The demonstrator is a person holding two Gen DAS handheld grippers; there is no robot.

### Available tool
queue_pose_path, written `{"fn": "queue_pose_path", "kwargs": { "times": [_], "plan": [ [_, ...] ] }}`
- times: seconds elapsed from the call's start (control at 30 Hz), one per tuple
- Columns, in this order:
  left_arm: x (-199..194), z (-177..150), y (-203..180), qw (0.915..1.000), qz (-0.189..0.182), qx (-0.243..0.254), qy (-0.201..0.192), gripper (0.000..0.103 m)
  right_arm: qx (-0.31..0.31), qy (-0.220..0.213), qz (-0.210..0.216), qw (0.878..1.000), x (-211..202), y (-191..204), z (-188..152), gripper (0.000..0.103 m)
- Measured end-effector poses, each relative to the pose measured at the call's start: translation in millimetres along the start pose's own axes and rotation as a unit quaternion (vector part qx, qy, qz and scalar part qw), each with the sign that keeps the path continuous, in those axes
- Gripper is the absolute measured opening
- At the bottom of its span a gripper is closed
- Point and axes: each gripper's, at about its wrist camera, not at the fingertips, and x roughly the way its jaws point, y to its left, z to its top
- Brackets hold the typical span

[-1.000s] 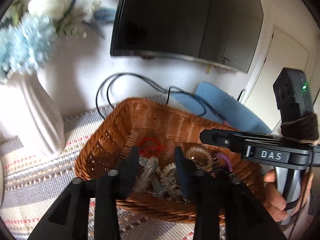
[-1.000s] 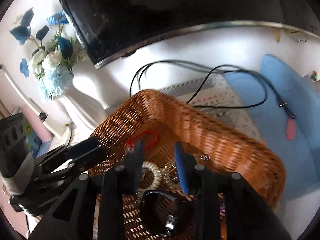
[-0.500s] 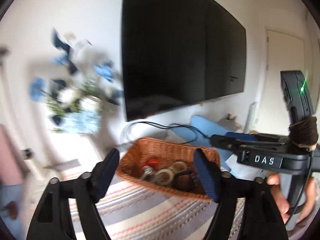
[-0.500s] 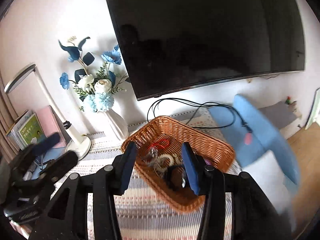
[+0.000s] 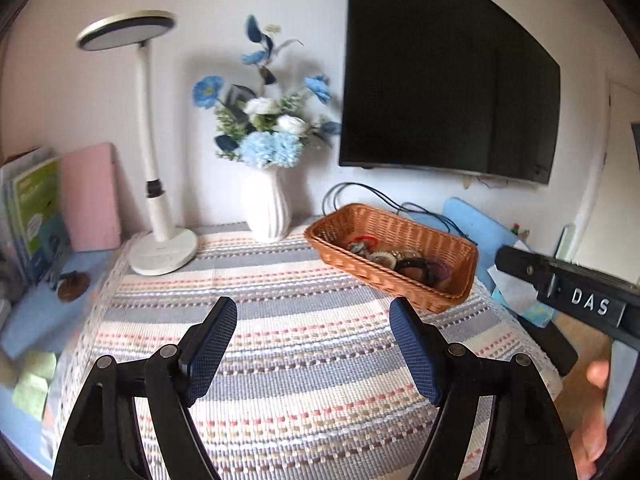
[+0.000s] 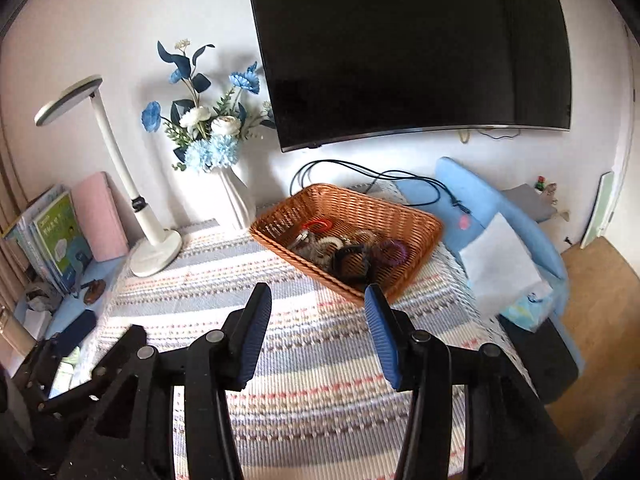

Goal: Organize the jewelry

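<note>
Both the left claw (image 5: 313,334) and the right claw (image 6: 318,326) hang apart and empty above the striped tabletop (image 5: 304,344). The jewelry (image 6: 344,246) lies heaped in the wicker basket (image 6: 400,224) at the far right, near the white vase (image 5: 267,204).

White letters "DAS" stood on the black body of the right gripper (image 5: 576,292) at the right; the print on the green book (image 6: 60,236) was unreadable.

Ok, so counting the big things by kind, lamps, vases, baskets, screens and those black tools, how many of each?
lamp: 1
vase: 1
basket: 1
screen: 1
tools: 2, the left tool and the right tool
total: 6
</note>
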Motion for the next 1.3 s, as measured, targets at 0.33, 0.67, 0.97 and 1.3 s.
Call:
{"fn": "queue_pose_path", "kwargs": {
  "times": [0.33,0.67,0.97,1.3],
  "plan": [
    [-44.1,-8.4,5.3,0.9995,0.009,0.013,-0.026,0.08,-0.025,-0.022,-0.017,0.999,-24.8,23.5,-6.8,0.065],
    [-54.8,-10.0,9.8,0.9995,0.011,0.004,-0.03,0.08,-0.045,-0.027,-0.026,0.998,-35.2,32.6,-11.7,0.067],
    [-62.3,-10.6,2.8,0.9993,-0.004,0.005,-0.036,0.08,-0.028,-0.014,-0.01,0.999,-36.5,19.3,-13.4,0.067],
    [-58.1,-12.1,-7.1,0.9995,-0.013,0.016,-0.024,0.08,-0.018,-0.009,-0.003,1.0,-37.0,14.9,-16.8,0.067]
  ]
}}
